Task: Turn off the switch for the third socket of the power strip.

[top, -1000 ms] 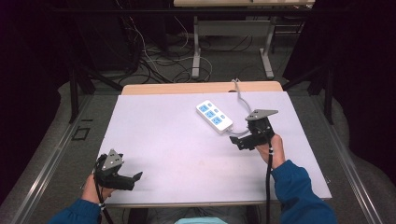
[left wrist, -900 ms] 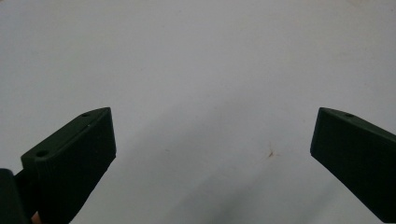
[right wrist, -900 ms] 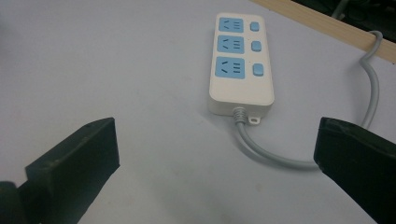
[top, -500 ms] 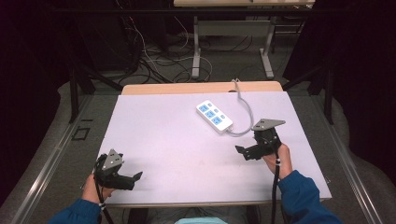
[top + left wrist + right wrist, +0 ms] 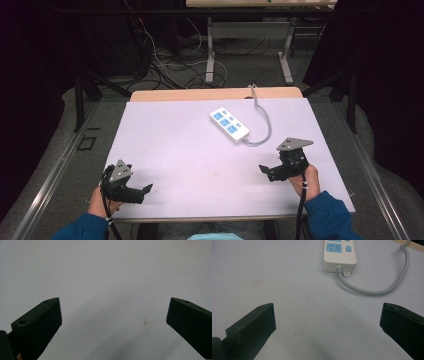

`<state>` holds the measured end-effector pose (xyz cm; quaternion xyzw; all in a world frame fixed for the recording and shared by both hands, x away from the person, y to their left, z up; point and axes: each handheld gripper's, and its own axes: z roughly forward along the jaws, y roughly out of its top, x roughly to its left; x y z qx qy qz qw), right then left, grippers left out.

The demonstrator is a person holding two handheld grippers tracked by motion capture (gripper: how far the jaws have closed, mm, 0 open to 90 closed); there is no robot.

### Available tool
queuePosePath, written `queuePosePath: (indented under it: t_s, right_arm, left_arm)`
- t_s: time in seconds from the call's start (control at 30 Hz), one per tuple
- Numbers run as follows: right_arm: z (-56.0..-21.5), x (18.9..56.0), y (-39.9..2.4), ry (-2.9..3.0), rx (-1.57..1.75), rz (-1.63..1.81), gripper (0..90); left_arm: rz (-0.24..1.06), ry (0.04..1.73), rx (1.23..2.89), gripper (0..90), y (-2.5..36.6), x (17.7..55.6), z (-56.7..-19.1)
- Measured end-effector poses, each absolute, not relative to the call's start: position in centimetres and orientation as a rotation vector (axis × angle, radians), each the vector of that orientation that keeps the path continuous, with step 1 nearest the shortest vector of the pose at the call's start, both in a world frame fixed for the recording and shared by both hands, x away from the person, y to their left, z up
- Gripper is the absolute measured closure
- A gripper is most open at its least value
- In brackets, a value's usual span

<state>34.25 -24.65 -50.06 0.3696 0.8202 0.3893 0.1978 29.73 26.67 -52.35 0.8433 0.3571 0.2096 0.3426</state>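
High view shows us the white-topped table (image 5: 190,150) first, its pale wooden far edge just visible beyond the white sheet. Beyond the table, on the floor, we see a tangle of cables (image 5: 170,65) and the metal legs of another desk (image 5: 247,50).

Next in size, a white power strip (image 5: 229,125) with blue sockets lies on the far right-centre part of the table, set at a slant. Its grey cord (image 5: 262,120) leaves the near end, loops toward the right and runs back over the far edge. In the right gripper view we see the strip's near end (image 5: 339,255) ahead, with the cord (image 5: 374,291) curving between the strip and the jaws.

We hold the left gripper (image 5: 142,191) low at the near left corner of the table; its own camera shows the jaws spread wide over bare surface, nothing between them (image 5: 113,325).

The right gripper (image 5: 266,171) sits at the near right, well apart from the strip, its jaws likewise spread wide with nothing in them (image 5: 328,327).
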Motion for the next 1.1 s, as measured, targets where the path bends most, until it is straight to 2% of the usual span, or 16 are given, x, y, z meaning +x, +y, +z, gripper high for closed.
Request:
queuePosePath:
  t_s: [1.1]
  right_arm:
    - [-51.9, 29.9, -26.1, 2.292, 1.028, 1.017, 0.0]
  left_arm:
    - [0.544, 0.931, 2.187, 0.2, 26.7, 29.7, -52.4]
